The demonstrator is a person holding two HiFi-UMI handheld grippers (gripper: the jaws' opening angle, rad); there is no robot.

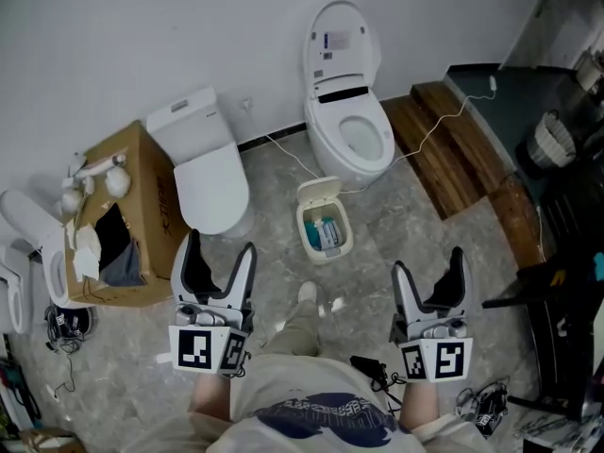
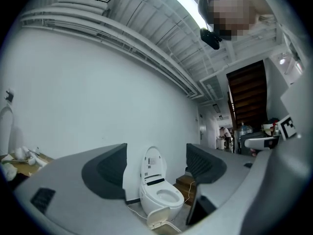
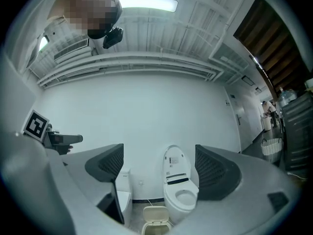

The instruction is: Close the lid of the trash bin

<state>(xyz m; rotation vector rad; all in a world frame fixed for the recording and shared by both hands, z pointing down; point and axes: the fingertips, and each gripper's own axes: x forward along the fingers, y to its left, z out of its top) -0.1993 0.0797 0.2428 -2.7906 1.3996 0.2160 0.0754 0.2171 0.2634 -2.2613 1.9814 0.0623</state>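
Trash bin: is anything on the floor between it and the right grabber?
No. In the head view, only bare grey floor lies between the trash bin and the right gripper, whose jaws are apart and empty.

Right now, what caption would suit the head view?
Left gripper and right gripper, both open, face a trash bin with its lid up.

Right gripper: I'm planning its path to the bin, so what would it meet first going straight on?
The right gripper would probably meet the open toilet first; the trash bin sits below that line. Depth unclear.
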